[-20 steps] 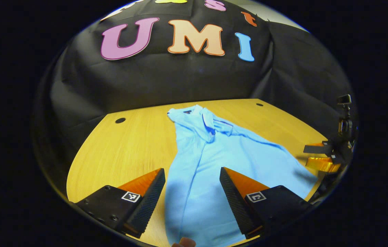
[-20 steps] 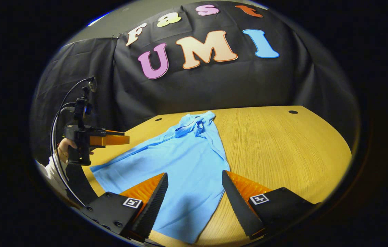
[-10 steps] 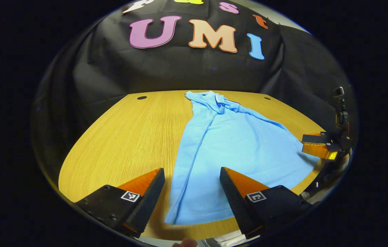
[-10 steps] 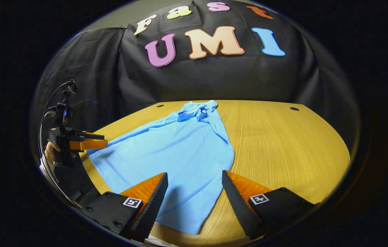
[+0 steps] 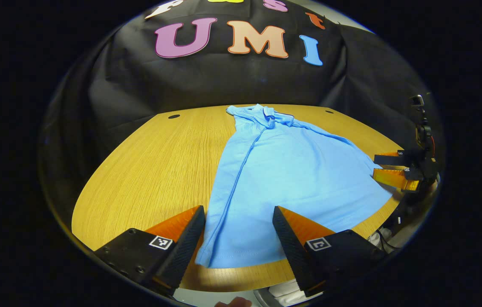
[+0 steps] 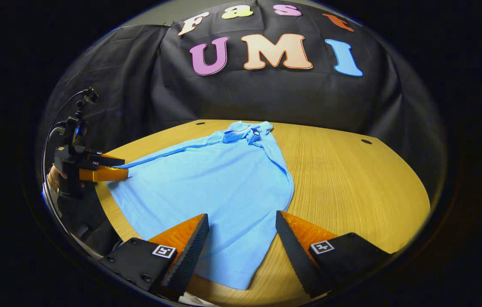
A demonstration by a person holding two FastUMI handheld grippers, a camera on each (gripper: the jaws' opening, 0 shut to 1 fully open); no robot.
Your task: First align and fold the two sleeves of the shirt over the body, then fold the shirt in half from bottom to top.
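Shirt (image 5: 292,179) now flatter on table (image 5: 147,170), both grippers' jaws still released, farther back.

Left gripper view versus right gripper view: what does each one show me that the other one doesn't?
The left gripper view looks along the left gripper, open over the shirt's near hem, with the right gripper off at the shirt's far side. The right gripper view looks along the right gripper's own open fingers and has the left gripper, in a hand, beside the shirt's opposite edge. Both share the blue shirt lying flat, collar away, on the wooden table.
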